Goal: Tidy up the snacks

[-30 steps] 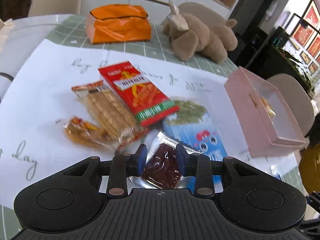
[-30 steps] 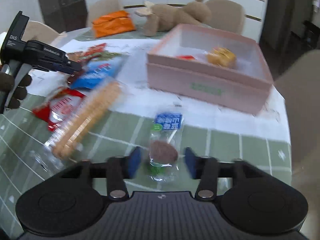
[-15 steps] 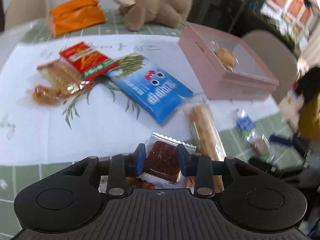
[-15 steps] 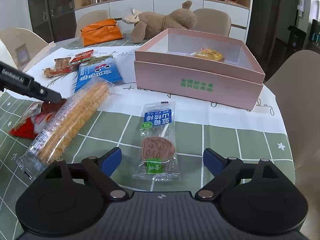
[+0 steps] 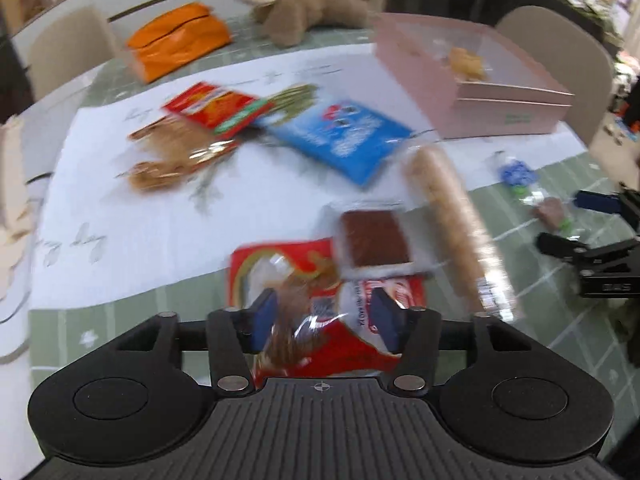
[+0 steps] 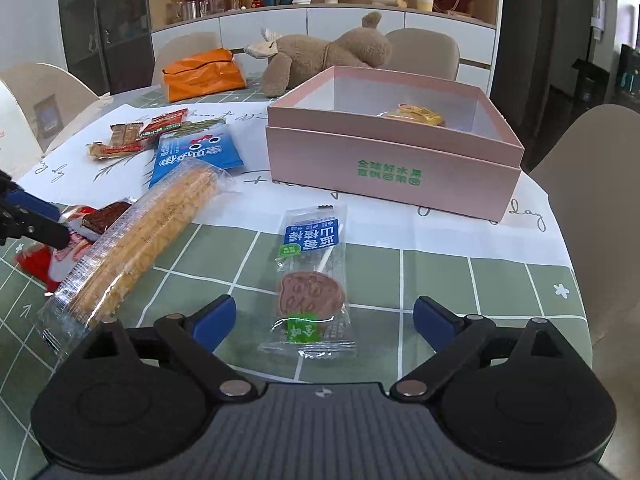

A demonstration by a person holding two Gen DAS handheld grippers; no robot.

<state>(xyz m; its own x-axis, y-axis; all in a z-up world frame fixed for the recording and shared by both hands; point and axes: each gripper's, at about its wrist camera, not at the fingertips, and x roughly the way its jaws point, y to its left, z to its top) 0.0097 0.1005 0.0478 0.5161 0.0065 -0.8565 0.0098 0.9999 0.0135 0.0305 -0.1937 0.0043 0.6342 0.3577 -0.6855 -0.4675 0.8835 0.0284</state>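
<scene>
The right gripper [image 6: 324,320] is opening around the untouched lollipop packet [image 6: 310,284]. It should straddle the disc, then close. The left gripper [image 5: 325,316] is opening, empty.

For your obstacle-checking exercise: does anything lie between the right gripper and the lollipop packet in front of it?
Nothing visible. The lollipop packet lies flat on the table between the opening jaws of the right gripper, pads clear of it.

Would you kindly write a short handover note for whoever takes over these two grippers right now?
Left gripper: jaws opening, nothing gripped; the brown square snack lies on the red packet.
Right gripper: jaws opening wide, the lollipop packet lying loose between them.
Done: one yellow snack sits in the pink box.
Left: the biscuit sleeve, blue packet and all other snacks remain on the table.
</scene>
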